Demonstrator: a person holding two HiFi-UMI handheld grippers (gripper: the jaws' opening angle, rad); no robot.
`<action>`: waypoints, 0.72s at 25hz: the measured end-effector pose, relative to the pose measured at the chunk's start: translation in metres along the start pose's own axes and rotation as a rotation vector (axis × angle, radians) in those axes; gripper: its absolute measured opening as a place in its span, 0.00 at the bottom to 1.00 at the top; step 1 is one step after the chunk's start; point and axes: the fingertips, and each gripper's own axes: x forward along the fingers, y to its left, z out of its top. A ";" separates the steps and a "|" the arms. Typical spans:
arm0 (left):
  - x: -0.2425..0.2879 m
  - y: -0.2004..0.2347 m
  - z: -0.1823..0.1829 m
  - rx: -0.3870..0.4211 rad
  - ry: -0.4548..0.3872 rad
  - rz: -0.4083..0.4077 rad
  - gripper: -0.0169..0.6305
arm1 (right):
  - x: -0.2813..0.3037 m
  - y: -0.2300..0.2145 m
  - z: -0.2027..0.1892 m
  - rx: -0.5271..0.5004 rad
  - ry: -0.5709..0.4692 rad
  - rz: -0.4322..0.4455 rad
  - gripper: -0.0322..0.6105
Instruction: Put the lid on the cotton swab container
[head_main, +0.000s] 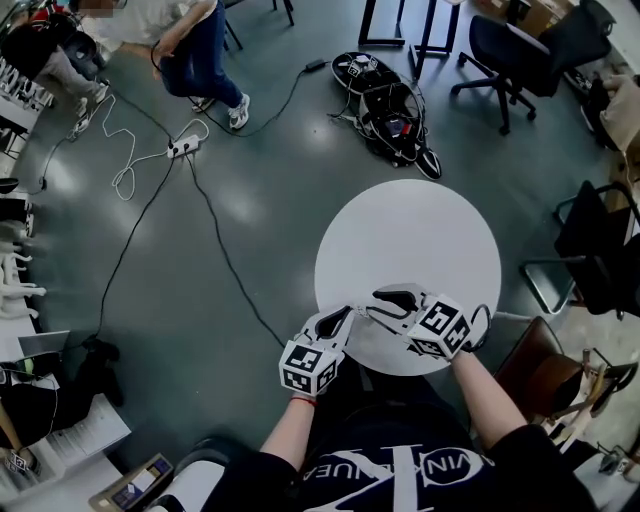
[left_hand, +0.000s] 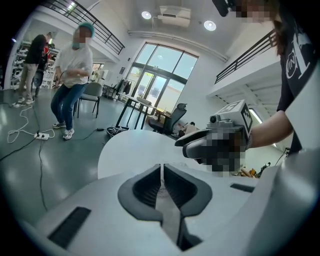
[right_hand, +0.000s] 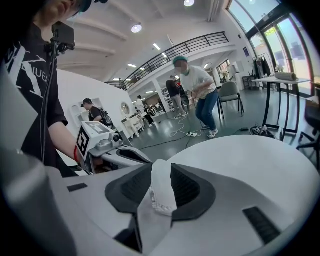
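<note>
Floor (head_main: 250, 220): grey, glossy, crossed by black and white cables; power strip (head_main: 183, 147) far left.
Round white table (head_main: 410, 240): heap of black gear (head_main: 395, 115) on the floor beyond its far edge; brown chair (head_main: 545, 375) beside its right edge.
Black office chair (head_main: 505, 50): far right.
Tall windows (left_hand: 160, 85), railed mezzanine (right_hand: 175, 50), recessed ceiling lights (left_hand: 146, 15).

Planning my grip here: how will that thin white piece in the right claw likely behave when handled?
The white piece looks thin between the right claw's pads, so probably light and possibly bendy under a hard squeeze. Its toothed lower edge may give the pads some bite. Released on the smooth white table, it might slide.
</note>
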 end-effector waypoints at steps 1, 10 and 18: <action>-0.001 0.002 -0.001 -0.005 0.001 0.006 0.06 | 0.001 0.002 -0.001 -0.016 0.007 -0.001 0.24; -0.009 0.004 0.012 0.017 -0.052 0.017 0.07 | 0.013 0.017 -0.011 -0.299 0.113 -0.047 0.25; 0.005 -0.025 0.032 0.154 -0.030 -0.085 0.06 | 0.016 0.026 -0.026 -0.475 0.175 -0.094 0.24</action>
